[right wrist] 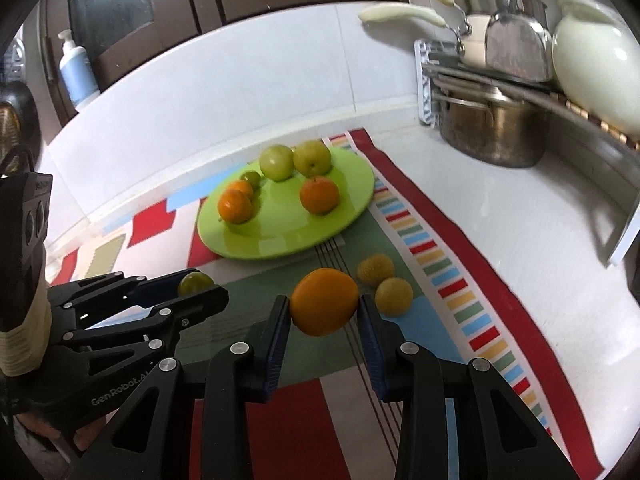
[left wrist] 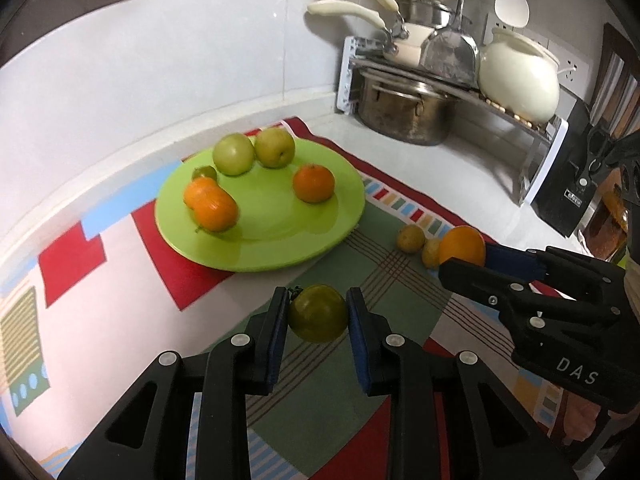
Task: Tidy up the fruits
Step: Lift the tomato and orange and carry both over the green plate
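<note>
Left wrist view: six fruits on plate [left wrist: 260, 256], left gripper [left wrist: 318, 314] clamping green fruit [left wrist: 318, 314], right gripper [right wrist: 323, 307] clamping orange [right wrist: 323, 307], two small fruits [right wrist: 394, 296] at 3 o'clock unplaced.

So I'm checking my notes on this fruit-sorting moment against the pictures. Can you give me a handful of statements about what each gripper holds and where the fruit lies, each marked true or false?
1. The left gripper is shut on a green fruit. True.
2. The right gripper is open and holds nothing. False: it is shut on an orange.
3. Three orange fruits lie on the green plate. True.
4. Two small yellow fruits lie on the mat, off the plate. True.
5. The plate holds no green fruit. False: two big green ones and a small one lie at its far side.
6. The steel pot stands on the mat. False: it stands on the white counter under the rack.
</note>
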`<state>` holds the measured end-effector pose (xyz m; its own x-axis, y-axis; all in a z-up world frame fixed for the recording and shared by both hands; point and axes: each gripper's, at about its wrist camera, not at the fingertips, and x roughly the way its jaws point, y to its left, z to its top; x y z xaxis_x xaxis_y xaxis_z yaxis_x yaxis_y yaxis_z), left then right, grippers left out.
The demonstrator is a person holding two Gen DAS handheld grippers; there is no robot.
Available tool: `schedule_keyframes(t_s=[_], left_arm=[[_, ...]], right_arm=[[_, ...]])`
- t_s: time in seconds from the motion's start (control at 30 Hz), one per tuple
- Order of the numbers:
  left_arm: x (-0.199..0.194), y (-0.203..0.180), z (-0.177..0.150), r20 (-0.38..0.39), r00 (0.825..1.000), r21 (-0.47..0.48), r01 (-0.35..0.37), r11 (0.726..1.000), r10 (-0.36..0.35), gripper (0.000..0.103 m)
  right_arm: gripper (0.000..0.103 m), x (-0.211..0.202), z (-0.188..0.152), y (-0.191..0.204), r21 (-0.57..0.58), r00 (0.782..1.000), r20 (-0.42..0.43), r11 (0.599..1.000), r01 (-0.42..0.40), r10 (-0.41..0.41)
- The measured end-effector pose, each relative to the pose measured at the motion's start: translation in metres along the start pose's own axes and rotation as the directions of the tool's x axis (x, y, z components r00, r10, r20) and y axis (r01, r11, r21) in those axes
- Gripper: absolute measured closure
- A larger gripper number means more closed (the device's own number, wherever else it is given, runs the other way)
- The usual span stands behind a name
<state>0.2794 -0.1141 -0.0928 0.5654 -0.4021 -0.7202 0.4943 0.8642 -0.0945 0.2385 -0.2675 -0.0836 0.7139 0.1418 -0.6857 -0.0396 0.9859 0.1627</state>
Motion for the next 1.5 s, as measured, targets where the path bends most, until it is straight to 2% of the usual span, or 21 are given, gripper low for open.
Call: schedule_keyframes(t_s=[0.33, 0.87, 1.5], left_arm=[[-0.028, 0.003, 0.022, 0.081, 0.996, 0.001, -0.038, 0.999, 0.038, 0.074], [-0.042, 0.011, 0.081, 0.183, 0.982, -0.001, -0.050, 0.999, 0.050, 0.074], [-0.001, 0.046, 0.119, 0.158, 0.983, -0.028, -0.086, 0.996, 0.090, 0.074]], right_arm=[[0.067, -0.016, 0.021, 0.011, -0.034, 0.998, 0.055, 0.999, -0.013, 0.015], [0.067, -0.022, 0.089, 0.018, -0.121, 0.988, 0.144, 0.992, -0.033, 0.050], [0.067, 0.033, 0.141, 0.023, -0.164, 0.990, 0.109, 0.984, -0.069, 0.088]])
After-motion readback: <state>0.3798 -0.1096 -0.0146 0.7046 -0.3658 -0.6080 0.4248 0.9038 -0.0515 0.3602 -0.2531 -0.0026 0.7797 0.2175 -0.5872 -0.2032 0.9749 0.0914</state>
